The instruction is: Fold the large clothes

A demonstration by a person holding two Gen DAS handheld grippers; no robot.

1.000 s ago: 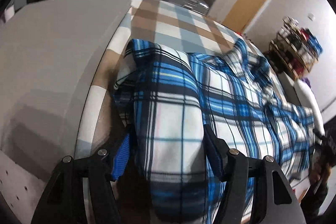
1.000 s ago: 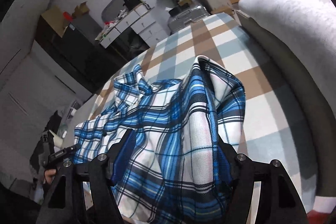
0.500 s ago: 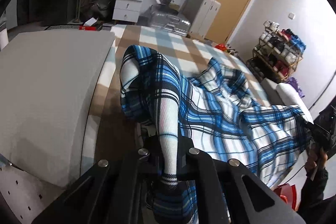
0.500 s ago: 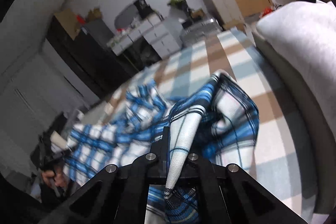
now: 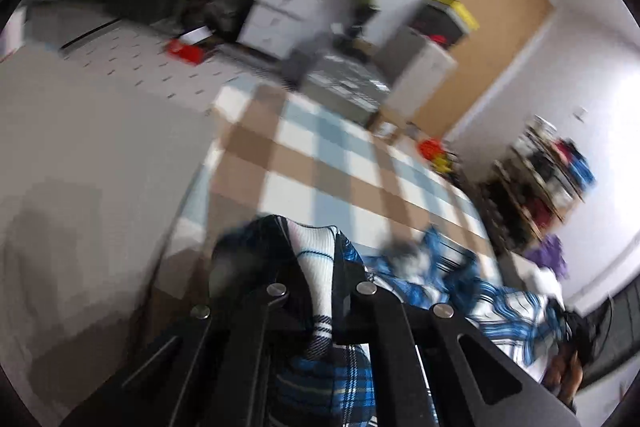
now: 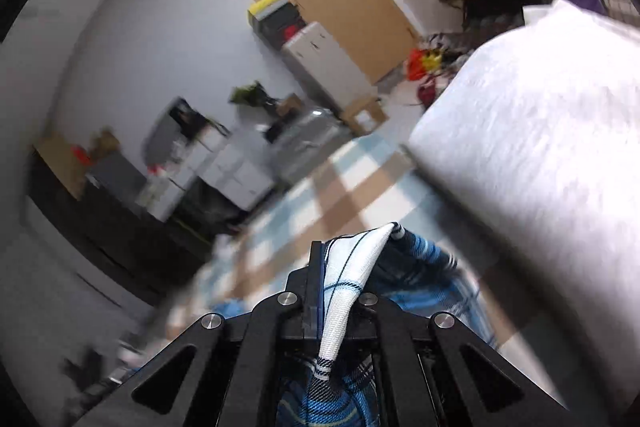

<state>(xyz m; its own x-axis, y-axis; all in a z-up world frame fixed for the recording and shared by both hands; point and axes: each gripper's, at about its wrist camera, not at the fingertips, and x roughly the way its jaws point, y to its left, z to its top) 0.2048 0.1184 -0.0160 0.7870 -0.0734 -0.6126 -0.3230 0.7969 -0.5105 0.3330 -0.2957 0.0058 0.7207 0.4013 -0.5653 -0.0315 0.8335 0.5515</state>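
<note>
Above checked bedspread [image 5: 320,163], each hand-held gripper [image 5: 316,267] [image 6: 340,267] clamps plaid shirt [image 5: 432,279]; pillow [image 6: 540,147] beside.

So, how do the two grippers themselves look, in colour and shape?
Both the left gripper and the right gripper are matte black, with angular linkage bars, triangular cut-outs and round silver pivot screws. No cables, markings or sleeves are visible.

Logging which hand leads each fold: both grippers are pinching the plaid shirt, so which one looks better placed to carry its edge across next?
Probably left. The left gripper and right gripper both clamp the plaid shirt, but the shirt's body spreads beside the left one, over open checked bedspread.
</note>
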